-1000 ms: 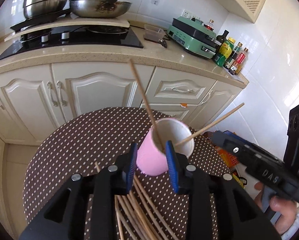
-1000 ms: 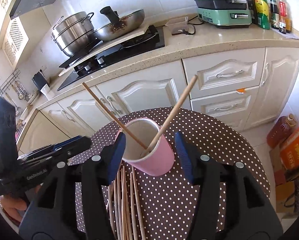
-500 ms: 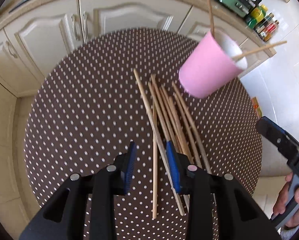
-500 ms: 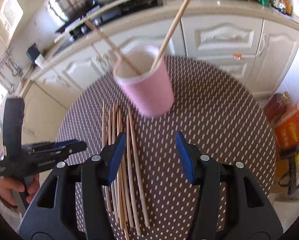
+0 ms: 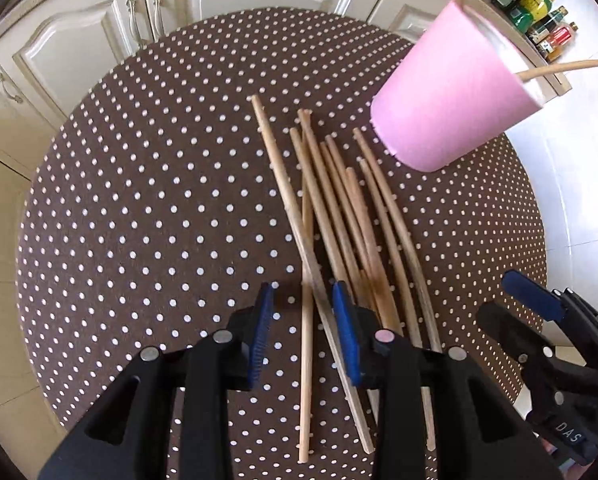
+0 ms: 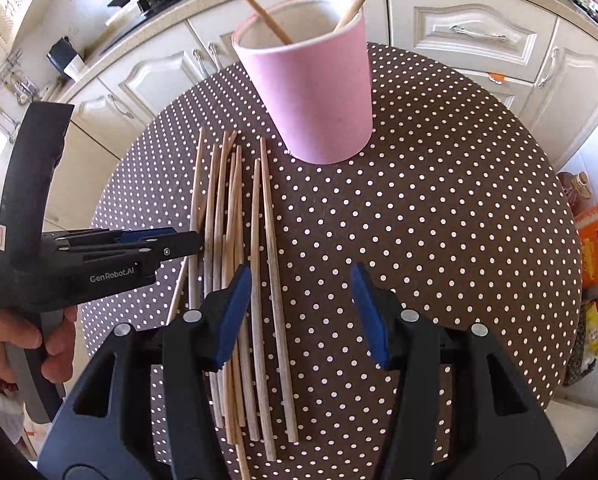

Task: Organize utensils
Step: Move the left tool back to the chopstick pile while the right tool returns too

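Right wrist: pink cup (image 6: 319, 92) near table (image 6: 439, 216) edge, chopsticks (image 6: 235, 280) beside.

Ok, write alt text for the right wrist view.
A pink cup holding two chopsticks stands on a round brown polka-dot table, with a bundle of loose chopsticks lying beside it. The open right gripper hovers in front, and the left gripper reaches over the bundle.

We saw matt bare-wood chopsticks (image 5: 331, 216) on a desk (image 5: 147, 208) under dotted brown cloth, a matt pink cup (image 6: 319, 92), and glossy cream cabinet doors (image 6: 475, 32).
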Tool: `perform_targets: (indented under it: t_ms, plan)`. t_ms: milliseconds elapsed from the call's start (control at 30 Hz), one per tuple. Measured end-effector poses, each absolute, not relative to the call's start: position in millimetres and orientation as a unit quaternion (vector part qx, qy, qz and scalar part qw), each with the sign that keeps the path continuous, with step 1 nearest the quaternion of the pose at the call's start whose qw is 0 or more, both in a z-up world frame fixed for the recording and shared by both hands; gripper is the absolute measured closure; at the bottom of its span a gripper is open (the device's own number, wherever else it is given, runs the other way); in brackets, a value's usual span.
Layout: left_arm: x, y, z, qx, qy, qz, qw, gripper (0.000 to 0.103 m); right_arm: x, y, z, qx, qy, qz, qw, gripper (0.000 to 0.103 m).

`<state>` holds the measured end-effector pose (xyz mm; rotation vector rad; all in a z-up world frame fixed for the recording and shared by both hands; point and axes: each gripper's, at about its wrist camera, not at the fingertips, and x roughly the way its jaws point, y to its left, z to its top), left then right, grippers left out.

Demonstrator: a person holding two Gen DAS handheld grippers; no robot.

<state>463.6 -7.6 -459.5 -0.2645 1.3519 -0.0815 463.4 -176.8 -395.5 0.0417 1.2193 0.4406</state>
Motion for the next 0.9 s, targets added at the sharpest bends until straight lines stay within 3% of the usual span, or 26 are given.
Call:
perform_targets:
  t_ms: [467,900]
  plan:
    - [457.5,7.4,-469.7,-0.132,0.618,-0.032,0.774,0.072,474.8,-144.1,-414.7,-0.038,0.589,0.21,0.779,0.052]
    - [452.5,54.5,-466.6,-0.156,0.633,0.012,0.758,0.072,473.4,-113.7,-433.7,-0.09,0.603,0.2,0.767,0.065]
